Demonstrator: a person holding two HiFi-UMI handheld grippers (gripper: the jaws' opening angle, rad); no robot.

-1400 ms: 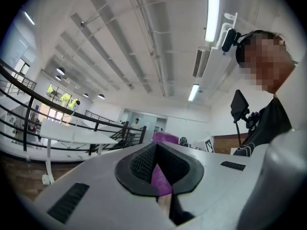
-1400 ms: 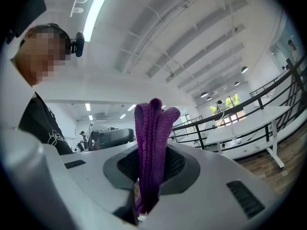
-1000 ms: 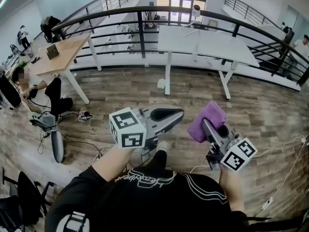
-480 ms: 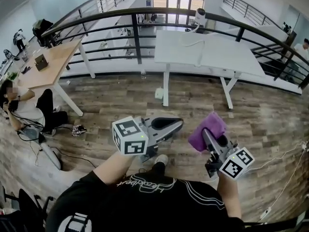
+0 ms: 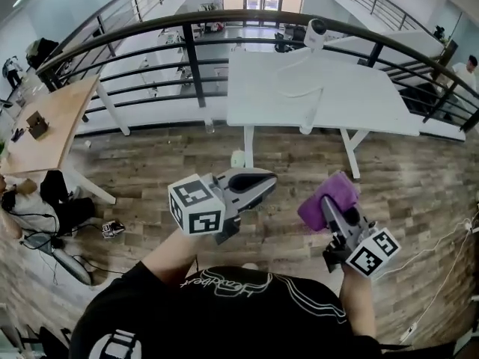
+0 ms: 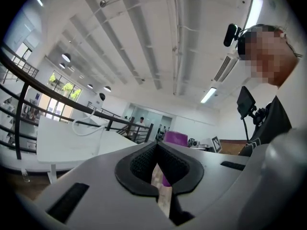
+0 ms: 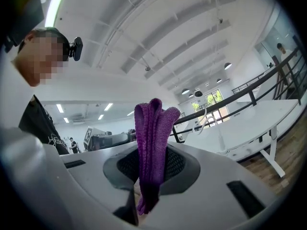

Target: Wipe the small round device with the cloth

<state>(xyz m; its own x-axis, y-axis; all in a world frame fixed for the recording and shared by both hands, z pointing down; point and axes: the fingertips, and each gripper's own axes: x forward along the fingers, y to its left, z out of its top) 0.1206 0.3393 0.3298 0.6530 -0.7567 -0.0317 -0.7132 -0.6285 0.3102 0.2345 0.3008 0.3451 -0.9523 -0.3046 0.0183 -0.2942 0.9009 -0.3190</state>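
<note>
The cloth (image 5: 323, 198) is purple with a coarse knitted weave, folded into several layers. It stands up in a narrow bundle from the right hand-held gripper (image 5: 329, 204), whose jaws are clamped on its lower part; in the right gripper view the folds (image 7: 152, 143) rise well above the dark ribbed pads (image 7: 175, 164). The left hand-held gripper (image 5: 262, 179) has its jaws together with nothing between them, and both are held above the wood-plank floor (image 5: 419, 178). The small round device (image 5: 316, 28) is white with a darker face. It sits at the far edge of the white desk (image 5: 359, 99), just beside the black railing (image 5: 187, 58) and well apart from both hand-held grippers. A white cable (image 5: 299, 90) loops from the device across the desktop. There is one cloth, one round device and two hand-held grippers, each with a marker cube (image 5: 197, 206) bearing black-and-white square patterns, the other cube at the right (image 5: 373, 253). A second desk, a wooden desk (image 5: 45, 122), stands at the left. White cursive lettering runs across the person's black shirt (image 5: 224, 305), too warped to read.
</note>
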